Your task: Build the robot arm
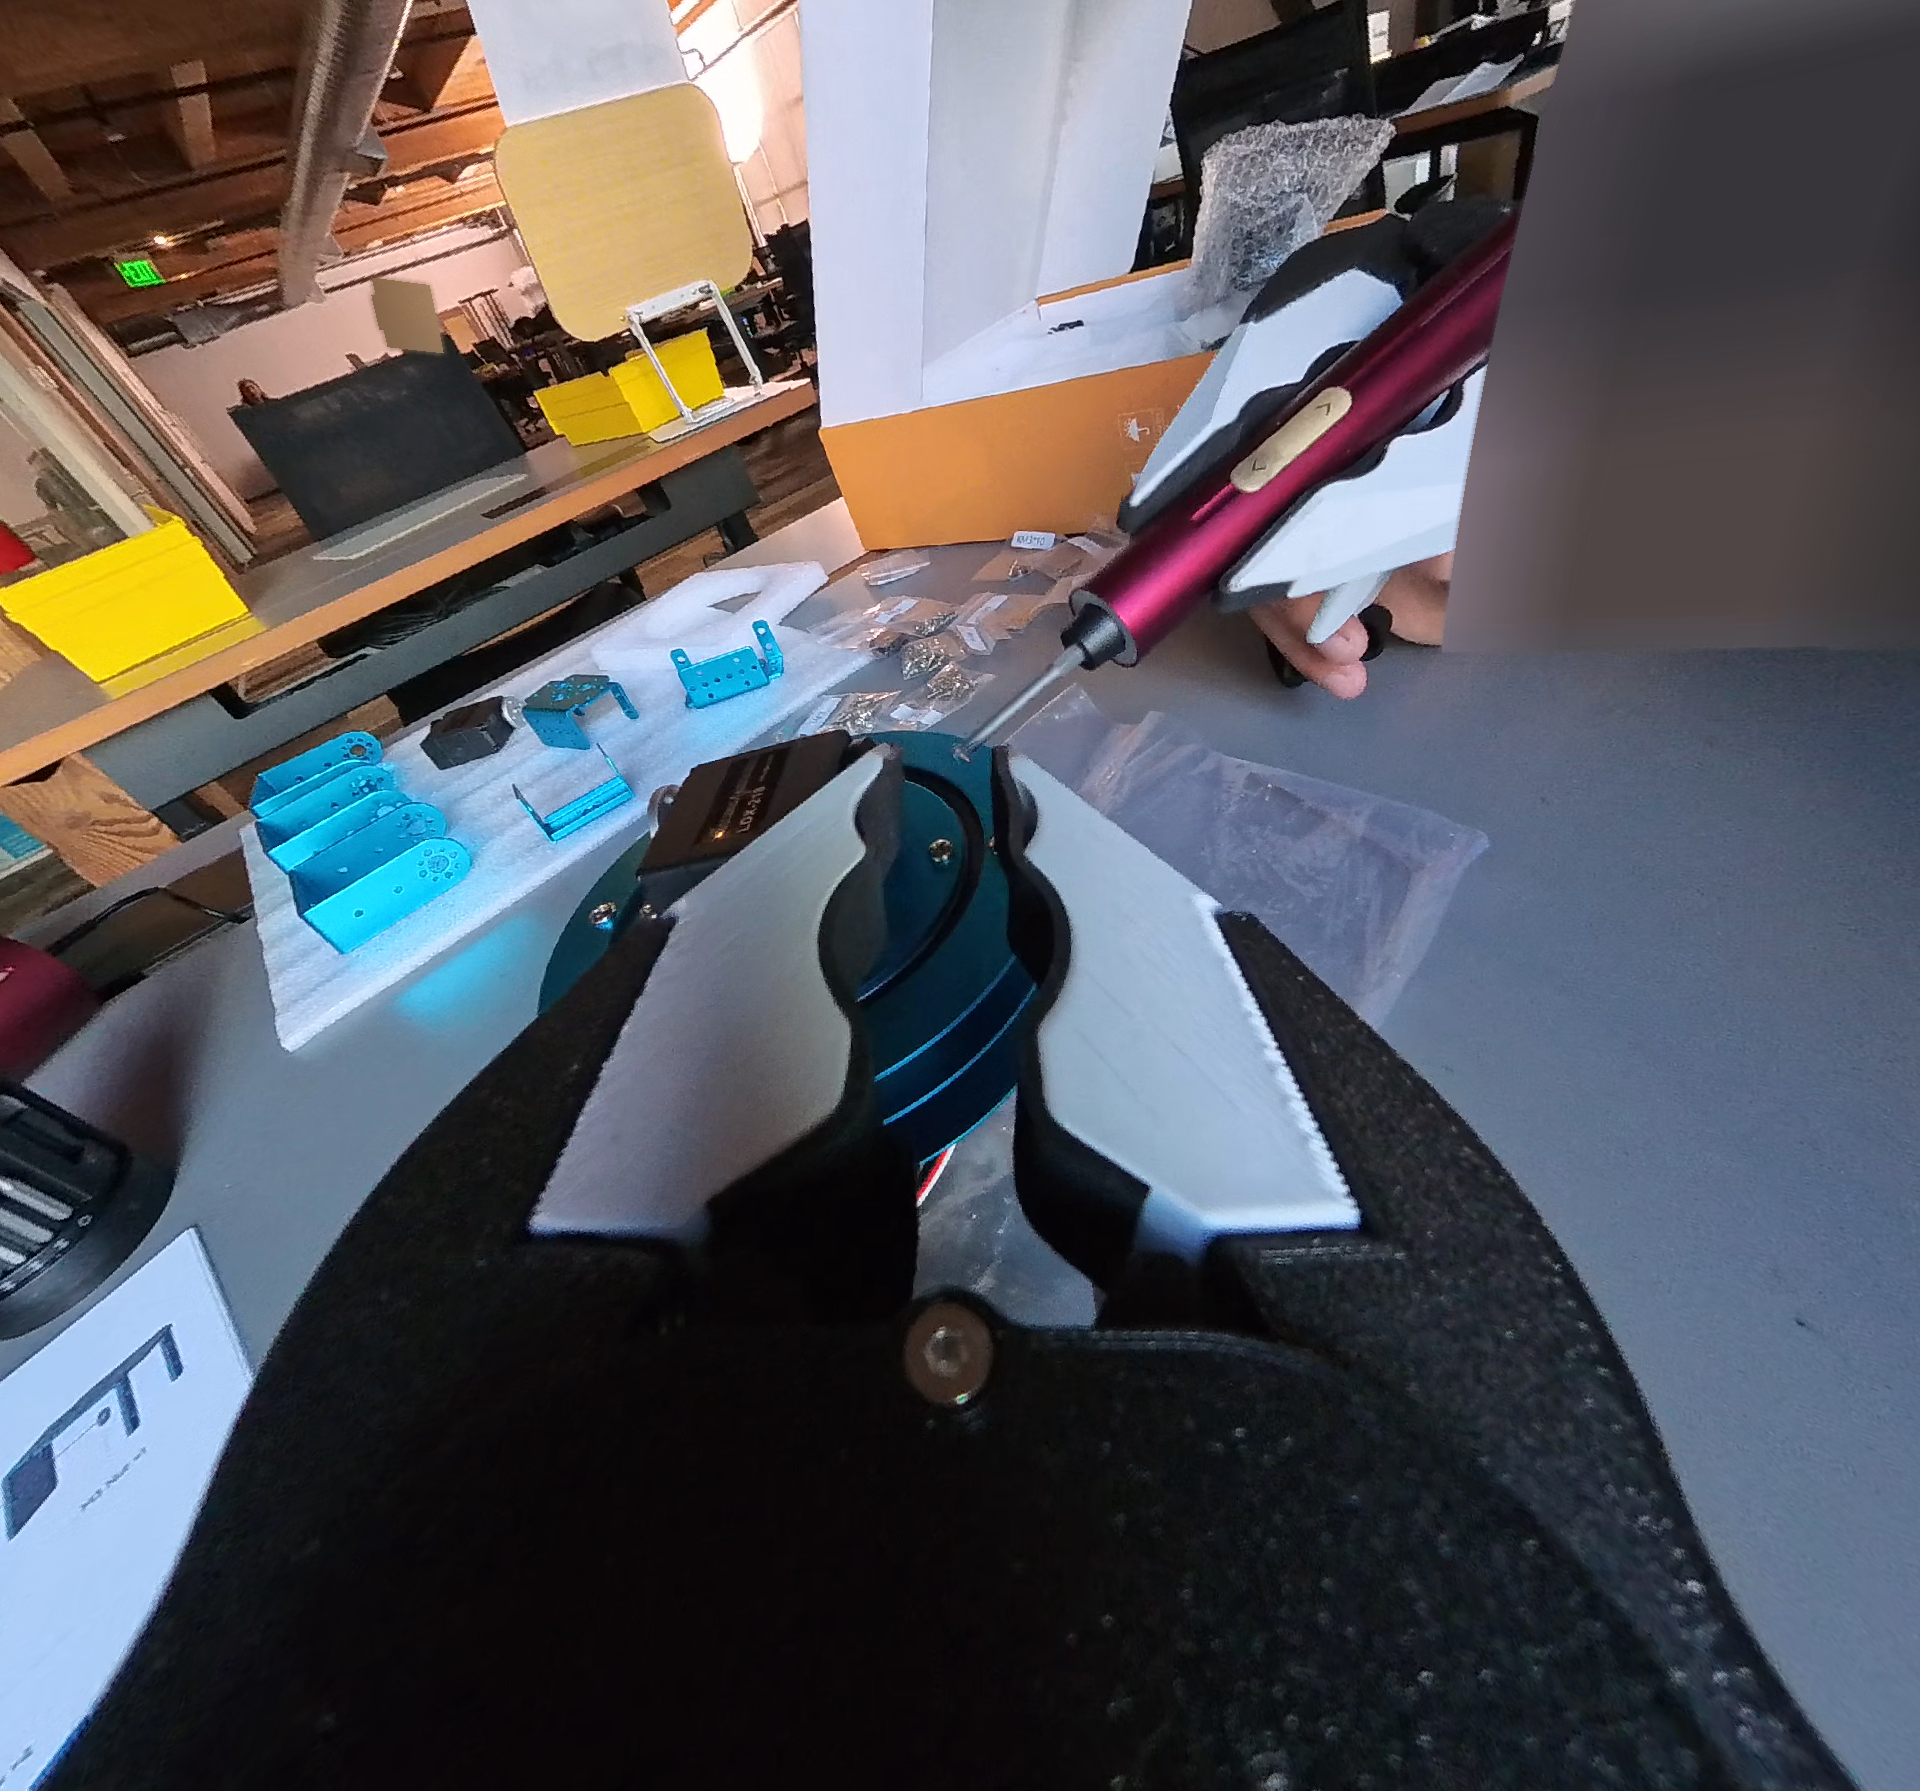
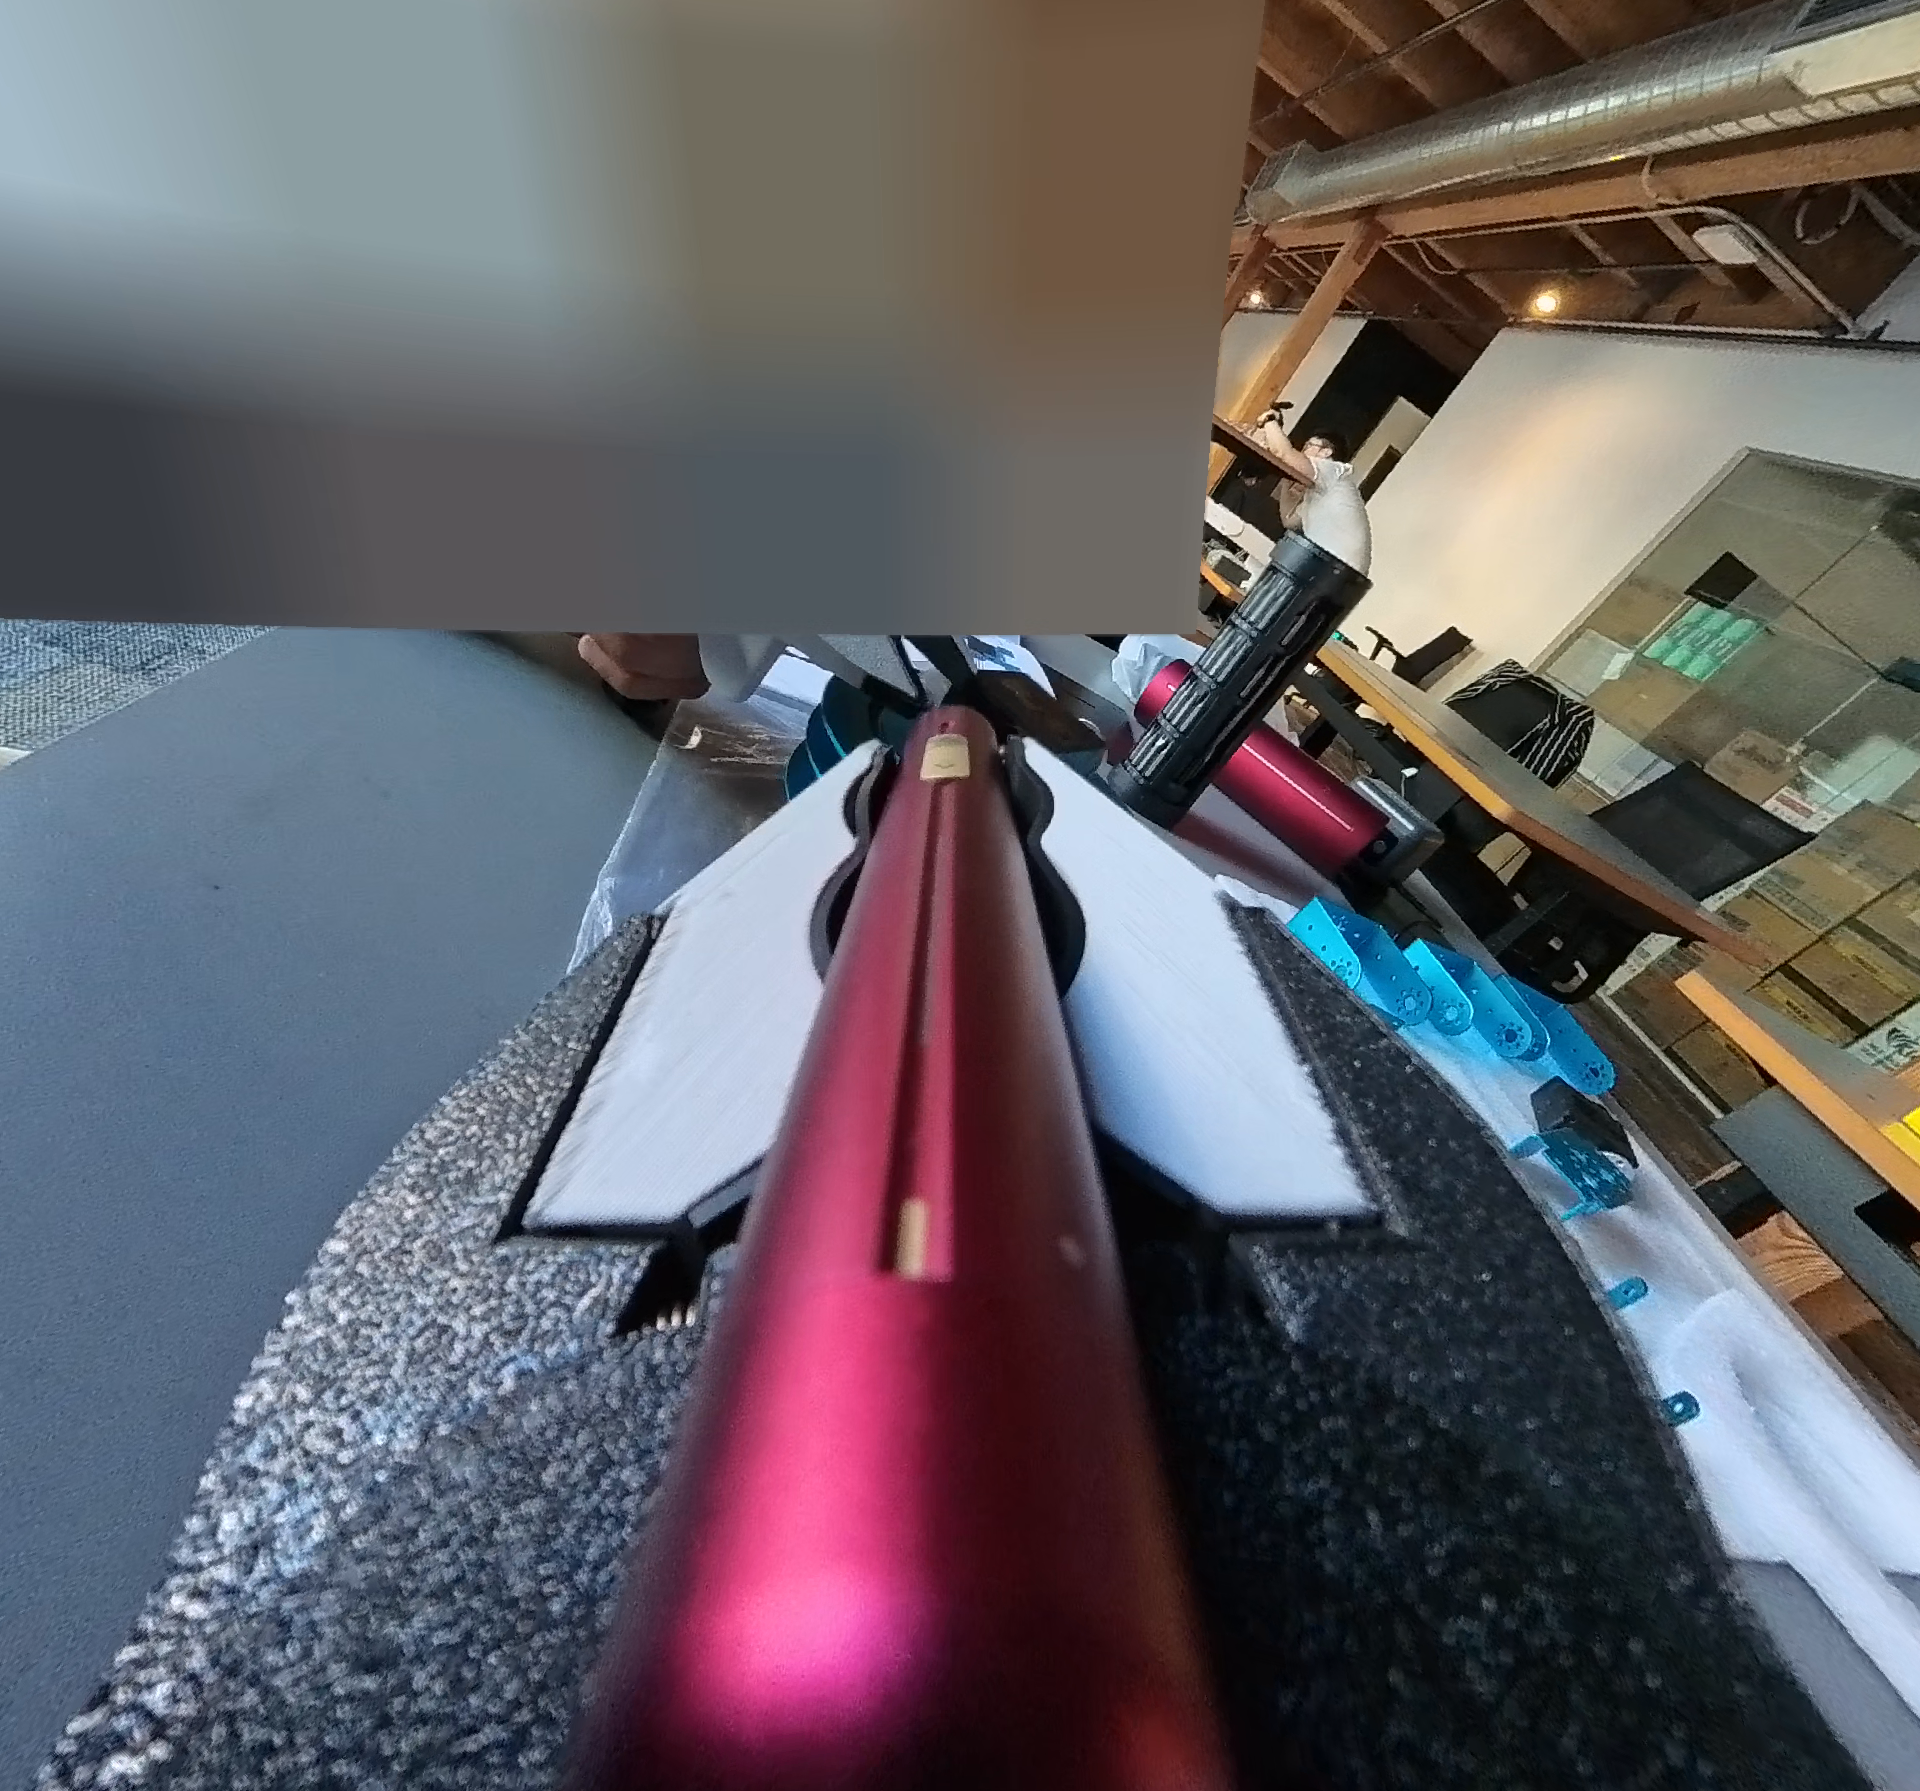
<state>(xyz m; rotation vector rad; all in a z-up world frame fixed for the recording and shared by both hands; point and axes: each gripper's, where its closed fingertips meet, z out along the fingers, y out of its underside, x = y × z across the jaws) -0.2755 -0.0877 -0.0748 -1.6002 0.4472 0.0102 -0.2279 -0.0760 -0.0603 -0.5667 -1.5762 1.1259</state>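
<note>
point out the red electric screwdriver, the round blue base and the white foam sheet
red electric screwdriver [image 1: 1236, 515], left wrist view, on its barrel
round blue base [image 1: 940, 920], left wrist view, on its top face
white foam sheet [image 1: 343, 983], left wrist view, on its bare near corner

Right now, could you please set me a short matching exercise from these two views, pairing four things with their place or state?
Things:
1. magenta electric screwdriver
2. round blue base
3. blue metal brackets
4. orange and white box

Places or states:
A. standing open at the far side of the table
B. laid out on a white foam sheet
C. clamped in the right gripper, bit pointing down
D. between the left gripper fingers

Pairs: 1-C, 2-D, 3-B, 4-A
</note>
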